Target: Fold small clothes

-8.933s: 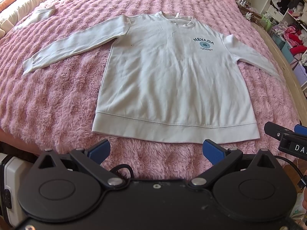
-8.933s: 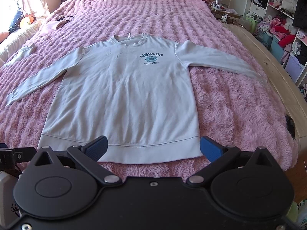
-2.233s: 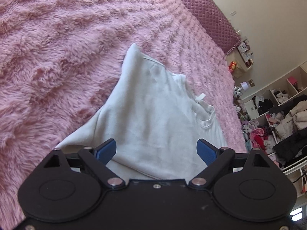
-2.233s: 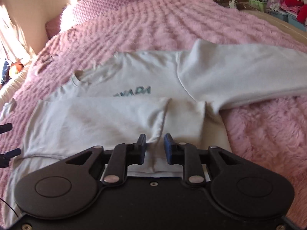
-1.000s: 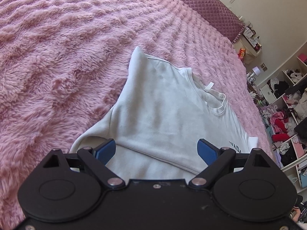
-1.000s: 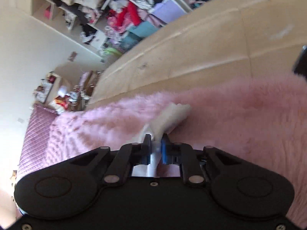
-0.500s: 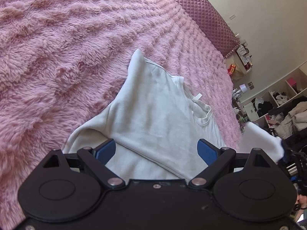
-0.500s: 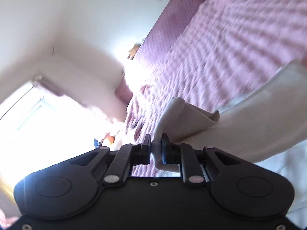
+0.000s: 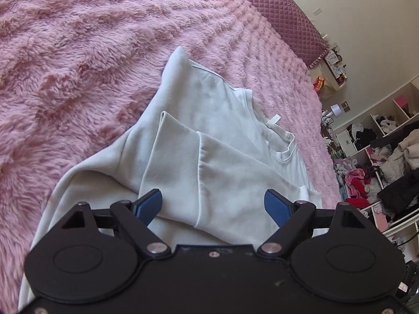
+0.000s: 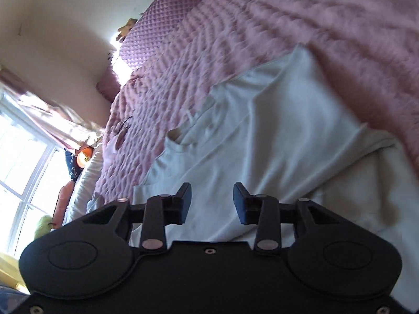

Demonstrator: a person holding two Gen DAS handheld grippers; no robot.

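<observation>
bed (image 9: pixel 78 52): pink fluffy cover, fills both views. sweatshirt (image 9: pixel 209 120): white, lying on bed, both sleeves folded across body. left gripper (image 9: pixel 213 204): fingers wide but closing, over sleeve fold w/o pinching it. right gripper (image 10: pixel 212 202): fingers opening, nothing gripped, cloth below. risk: a finger snags a loose sleeve on the way out, fold drags open.

Left gripper (image 9: pixel 213 204): matte black housing with two round raised discs at the lower corners, silver pivot rivets, small screws, and blue finger pads (image 9: pixel 273 205) (lightly scuffed); right gripper (image 10: pixel 212 201) has the same black body, copper-toned rivets, darker pads (image 10: pixel 239 202)
</observation>
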